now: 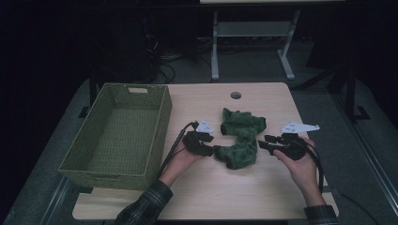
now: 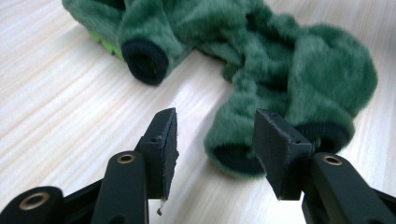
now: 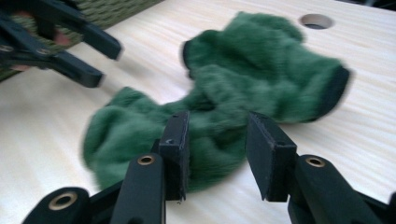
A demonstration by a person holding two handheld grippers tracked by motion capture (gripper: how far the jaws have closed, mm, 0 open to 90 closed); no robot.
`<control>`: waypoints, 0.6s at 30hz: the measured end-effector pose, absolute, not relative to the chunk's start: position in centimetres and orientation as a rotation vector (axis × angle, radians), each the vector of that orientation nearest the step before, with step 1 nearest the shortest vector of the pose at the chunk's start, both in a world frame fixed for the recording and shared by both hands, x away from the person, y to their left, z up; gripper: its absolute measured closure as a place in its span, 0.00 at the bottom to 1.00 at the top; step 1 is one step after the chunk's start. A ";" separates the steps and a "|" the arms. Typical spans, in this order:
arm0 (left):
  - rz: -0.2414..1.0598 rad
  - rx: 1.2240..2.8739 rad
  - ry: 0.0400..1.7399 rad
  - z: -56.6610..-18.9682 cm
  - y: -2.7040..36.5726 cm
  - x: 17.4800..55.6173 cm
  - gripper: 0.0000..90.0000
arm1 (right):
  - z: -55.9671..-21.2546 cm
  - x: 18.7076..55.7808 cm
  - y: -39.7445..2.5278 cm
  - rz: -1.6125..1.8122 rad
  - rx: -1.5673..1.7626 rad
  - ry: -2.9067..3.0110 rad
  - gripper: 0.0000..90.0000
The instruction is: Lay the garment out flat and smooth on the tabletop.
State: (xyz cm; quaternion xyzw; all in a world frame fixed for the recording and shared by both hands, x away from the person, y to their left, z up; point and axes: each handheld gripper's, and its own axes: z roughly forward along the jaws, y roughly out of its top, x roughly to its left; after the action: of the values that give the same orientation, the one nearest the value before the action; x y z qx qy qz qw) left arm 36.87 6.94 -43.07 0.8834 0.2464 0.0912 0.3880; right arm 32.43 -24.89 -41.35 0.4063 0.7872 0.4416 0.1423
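Note:
A crumpled green fleece garment (image 1: 240, 137) with dark cuffs lies in the middle of the wooden table (image 1: 197, 197). My left gripper (image 1: 212, 149) sits at its left side, open, with a dark-rimmed cuff (image 2: 236, 158) of the green garment (image 2: 280, 60) just beyond its fingertips. My right gripper (image 1: 263, 143) is at the garment's right side, also open, the fleece (image 3: 219, 107) lying right ahead of its jaws. The left gripper (image 3: 95, 58) appears across the garment in the right gripper view. Nothing is held between either pair of jaws.
A woven green basket (image 1: 119, 133) with nothing in it stands on the table's left part, close to my left hand. A round cable hole (image 1: 235, 95) is near the far edge. Bare tabletop lies in front of the garment.

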 end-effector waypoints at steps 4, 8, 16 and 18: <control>0.200 2.226 0.624 -43.9 7.1 36.8 0.54 | -41.7 31.7 -23.6 1.273 1.131 2.311 0.67; 0.215 2.232 0.612 -45.0 7.1 36.8 0.55 | -41.8 31.1 -22.0 1.301 1.081 2.344 0.68; 0.199 2.283 0.579 -46.6 6.3 36.5 0.63 | -42.9 29.9 -18.6 1.306 1.005 2.437 0.69; 0.192 2.281 0.575 -46.7 6.2 36.5 0.70 | -43.2 29.8 -17.8 1.308 0.994 2.457 0.69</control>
State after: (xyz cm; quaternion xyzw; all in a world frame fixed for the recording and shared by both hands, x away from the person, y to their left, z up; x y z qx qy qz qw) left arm 36.47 6.17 -46.67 0.8936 0.2254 0.0752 0.3809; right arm 29.85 -17.81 -43.22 0.3348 0.8277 0.4406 0.0932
